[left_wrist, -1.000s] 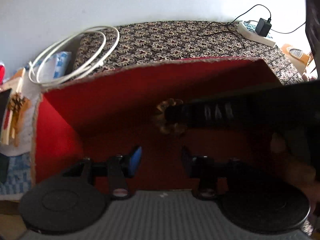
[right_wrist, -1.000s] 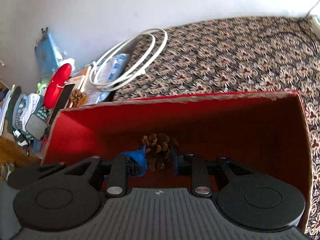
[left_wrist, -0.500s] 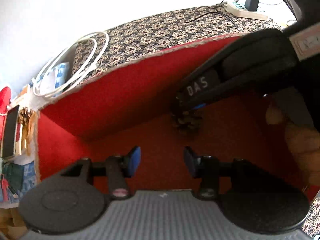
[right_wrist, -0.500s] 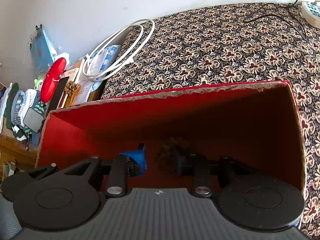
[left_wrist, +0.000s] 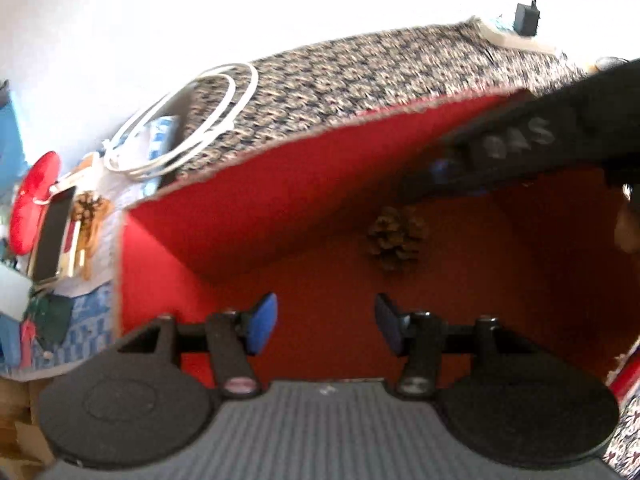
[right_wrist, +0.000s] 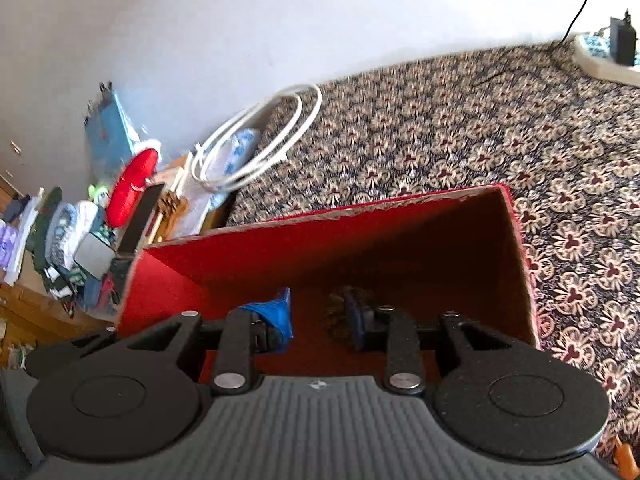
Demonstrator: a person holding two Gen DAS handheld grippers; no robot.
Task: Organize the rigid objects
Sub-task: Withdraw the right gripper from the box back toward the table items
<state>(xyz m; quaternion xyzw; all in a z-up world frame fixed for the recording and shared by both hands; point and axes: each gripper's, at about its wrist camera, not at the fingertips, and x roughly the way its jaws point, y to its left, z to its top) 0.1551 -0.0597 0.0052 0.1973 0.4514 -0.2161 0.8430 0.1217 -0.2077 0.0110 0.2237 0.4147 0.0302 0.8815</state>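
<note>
A brown pine cone [left_wrist: 394, 238] lies on the floor of the red cardboard box [left_wrist: 256, 200]. My left gripper [left_wrist: 324, 326] is open and empty, held over the box's near side. The right gripper's black body [left_wrist: 520, 140] reaches in from the upper right, above the cone. In the right wrist view my right gripper [right_wrist: 320, 320] is open over the box [right_wrist: 280, 248]; the pine cone [right_wrist: 338, 314] shows dimly below, partly behind the right finger, free of the jaws. A second pine cone [left_wrist: 90, 206] lies on the cluttered side surface at left.
The box sits on a floral patterned cloth [right_wrist: 460, 140]. A coiled white cable [right_wrist: 256, 140] lies at its left edge. A red object [right_wrist: 132, 188], a phone [right_wrist: 140, 216] and clothes crowd the left. A power strip with charger [right_wrist: 612, 48] lies at far right.
My right gripper has opened and let go of the pine cone, which now rests on the box floor. The right gripper has risen and pulled back. The left view has tilted.
</note>
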